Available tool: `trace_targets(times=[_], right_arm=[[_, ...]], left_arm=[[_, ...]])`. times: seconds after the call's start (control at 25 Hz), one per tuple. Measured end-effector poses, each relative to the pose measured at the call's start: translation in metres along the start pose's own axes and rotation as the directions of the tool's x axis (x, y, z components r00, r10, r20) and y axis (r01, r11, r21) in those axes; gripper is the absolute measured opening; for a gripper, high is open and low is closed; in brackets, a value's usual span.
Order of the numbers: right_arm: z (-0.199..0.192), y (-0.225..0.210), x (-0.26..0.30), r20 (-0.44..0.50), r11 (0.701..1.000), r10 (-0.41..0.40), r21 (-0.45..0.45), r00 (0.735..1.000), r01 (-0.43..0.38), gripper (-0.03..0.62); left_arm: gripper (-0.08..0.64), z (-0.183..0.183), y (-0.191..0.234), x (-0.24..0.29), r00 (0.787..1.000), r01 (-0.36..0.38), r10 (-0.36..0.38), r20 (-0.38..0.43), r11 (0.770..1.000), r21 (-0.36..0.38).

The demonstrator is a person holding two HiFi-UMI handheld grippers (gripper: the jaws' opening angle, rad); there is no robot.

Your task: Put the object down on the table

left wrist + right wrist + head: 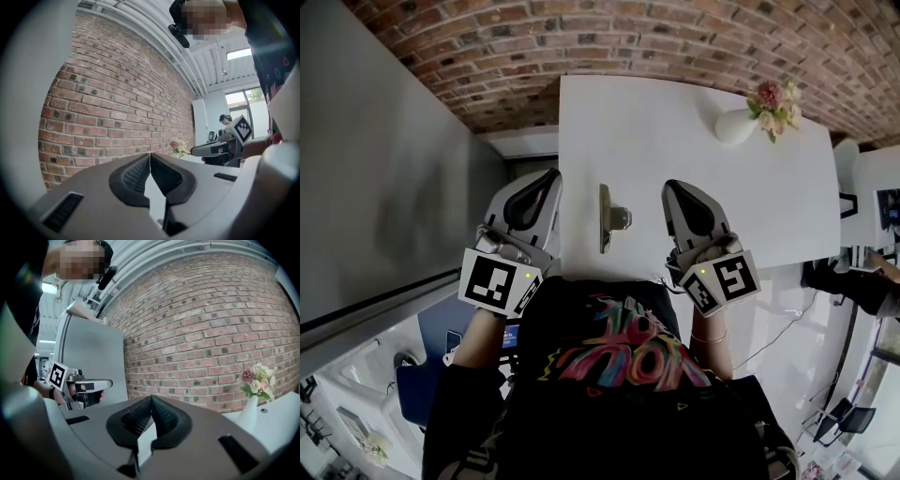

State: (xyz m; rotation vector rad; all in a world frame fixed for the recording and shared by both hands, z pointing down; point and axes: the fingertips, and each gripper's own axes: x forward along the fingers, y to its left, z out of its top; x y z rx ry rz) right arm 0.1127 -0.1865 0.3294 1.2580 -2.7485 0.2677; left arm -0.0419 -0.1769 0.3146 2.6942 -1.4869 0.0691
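Plainly, both claws are closed and empty. In the left gripper view the left claw (150,155) has its ribbed pads meeting at the tips with nothing between them. The right gripper view shows the same of the right claw (151,398) — pads together, only the white surface (147,441) showing through the gap behind them.

From the head view, the metal object (607,218) lies on the surface (675,122) close to its near edge, between the two claws and touching neither. It is a long narrow piece running near to far, with a short stub sticking out on its right side. The left claw (554,172) sits at the surface's near left edge, just left of the object. The right claw (667,185) is over the near part, just right of it. Both point toward the far side. Whether either claw rests on the surface cannot be told.

At the far right corner stands a white vase (734,126) holding pink and cream flowers (774,103) — well apart from the object. A brick wall (581,37) runs behind the surface, and a grey panel (384,169) stands to the left. Each gripper carries a marker cube (497,281) at its near end, just ahead of the person's dark printed shirt (619,356).
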Motion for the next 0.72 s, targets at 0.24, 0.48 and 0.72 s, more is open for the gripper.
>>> trace_targets(times=[0.24,0.48,0.72], right_arm=[[-0.0033,-0.0006,-0.0010,0.000,1.000,0.001,0.007,1.000,-0.001,0.017],[-0.0040,-0.0027,-0.0029,0.000,1.000,0.002,0.024,1.000,-0.002,0.017],[-0.0047,-0.0052,-0.0047,-0.002,1.000,0.002,0.030,1.000,-0.002,0.017]], left_arm=[[0.026,-0.0065,-0.0009,-0.0018,0.999,-0.002,0.002,-0.032,1.000,-0.002],[0.026,-0.0032,-0.0054,0.0015,1.000,0.010,-0.010,-0.017,1.000,0.002],[0.026,-0.0073,-0.0090,0.0030,0.999,0.018,-0.018,-0.050,1.000,0.008]])
